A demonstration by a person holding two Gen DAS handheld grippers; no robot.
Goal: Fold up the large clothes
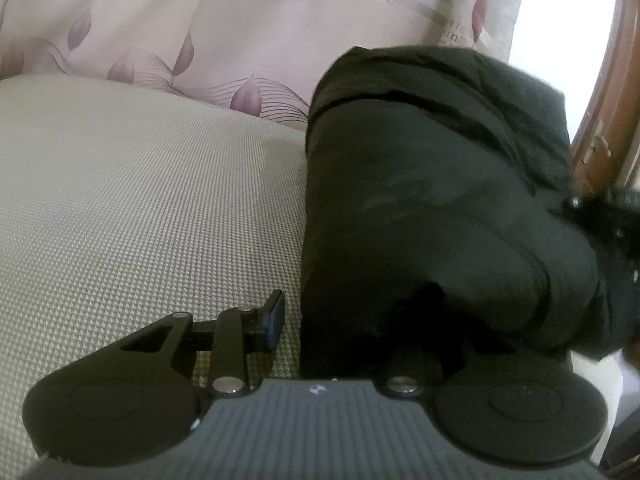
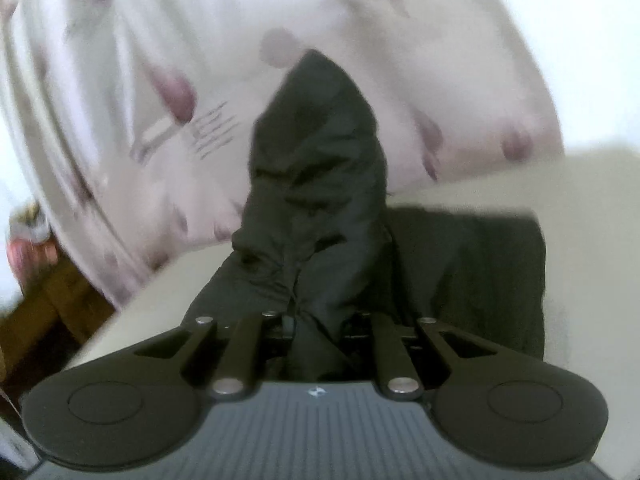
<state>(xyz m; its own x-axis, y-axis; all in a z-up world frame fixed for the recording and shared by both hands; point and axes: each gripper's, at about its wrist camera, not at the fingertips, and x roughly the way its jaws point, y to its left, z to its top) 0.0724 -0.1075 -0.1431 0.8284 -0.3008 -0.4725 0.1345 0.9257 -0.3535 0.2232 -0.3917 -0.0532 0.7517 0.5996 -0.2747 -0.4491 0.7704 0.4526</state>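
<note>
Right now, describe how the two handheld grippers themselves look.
Both match. The left gripper and right gripper each have a grey ribbed body with a small white diamond mark, two round matte black discs at the sides, black linkage bars with silver rivets, and black fingers. No cables, hands or sleeves show.

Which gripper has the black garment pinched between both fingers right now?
The right gripper: the black garment is bunched between its closed fingers. On the left gripper, only the left finger shows, beside the cloth.

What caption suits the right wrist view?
Right hand-held gripper shut on a bunched dark garment over a pale bed.
</note>
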